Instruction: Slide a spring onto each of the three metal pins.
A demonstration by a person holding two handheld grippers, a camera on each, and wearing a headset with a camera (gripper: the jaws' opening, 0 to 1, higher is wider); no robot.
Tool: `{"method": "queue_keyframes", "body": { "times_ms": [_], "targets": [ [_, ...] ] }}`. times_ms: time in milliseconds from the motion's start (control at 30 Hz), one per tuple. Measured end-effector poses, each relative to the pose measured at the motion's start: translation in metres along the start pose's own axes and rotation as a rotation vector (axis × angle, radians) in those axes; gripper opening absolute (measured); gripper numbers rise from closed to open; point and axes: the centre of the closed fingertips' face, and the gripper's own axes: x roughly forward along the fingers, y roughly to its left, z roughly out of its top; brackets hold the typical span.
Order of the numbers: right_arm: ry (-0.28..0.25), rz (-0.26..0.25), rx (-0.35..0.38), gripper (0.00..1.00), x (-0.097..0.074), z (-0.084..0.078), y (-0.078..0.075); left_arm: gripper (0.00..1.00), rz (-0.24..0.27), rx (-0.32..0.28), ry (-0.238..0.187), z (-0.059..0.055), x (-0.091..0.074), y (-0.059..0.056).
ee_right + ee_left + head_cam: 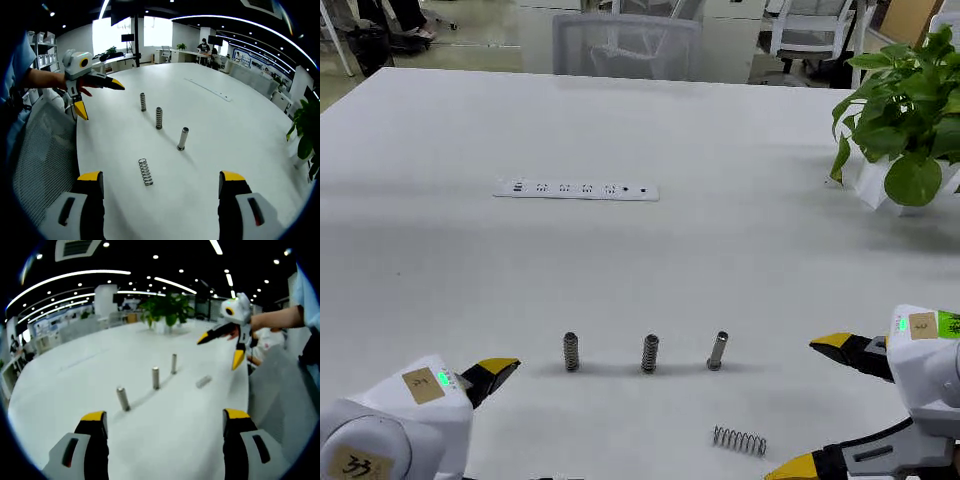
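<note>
**A:** Where is the last spring?

**B:** The loose spring (739, 440) lies on its side on the white table (620, 270). It is on the near side of the row, just right of the bare pin (717, 351).

**A:** Which gripper should take it?

**B:** The right gripper (813, 405), I'd judge. It hovers just right of the spring with its jaws spread wide and nothing between them. The spring's long axis runs left to right, roughly along the gripper's pointing line, so the jaws would close across the coils. The left gripper (165, 416) sits past the left end of the row, well apart, also gaping and empty.

**A:** And the count?

**B:** Three upright pins and three springs. The left pin (571, 352) and the middle pin (650, 353) each wear one. The right-hand pin is the bare one.
</note>
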Motion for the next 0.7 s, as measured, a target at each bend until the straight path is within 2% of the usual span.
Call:
{"method": "queue_keyframes", "body": {
  "times_ms": [133,400,567,700],
  "targets": [
    [-0.018,-0.025,0.032,0.97,-0.006,-0.006,0.001,0.95,-0.019,0.018,0.006,0.0,0.002,-0.005],
    [-0.021,-0.062,0.088,0.97,-0.017,-0.024,0.001,0.93,-0.072,0.024,0.042,-0.01,0.014,-0.019],
    [-0.022,-0.083,0.108,0.96,-0.023,-0.032,-0.001,0.9,-0.146,0.047,0.066,-0.011,0.025,-0.036],
    [-0.028,-0.097,0.122,0.96,-0.027,-0.036,0.0,0.83,-0.227,0.079,0.105,-0.011,0.04,-0.053]
  ]
}}
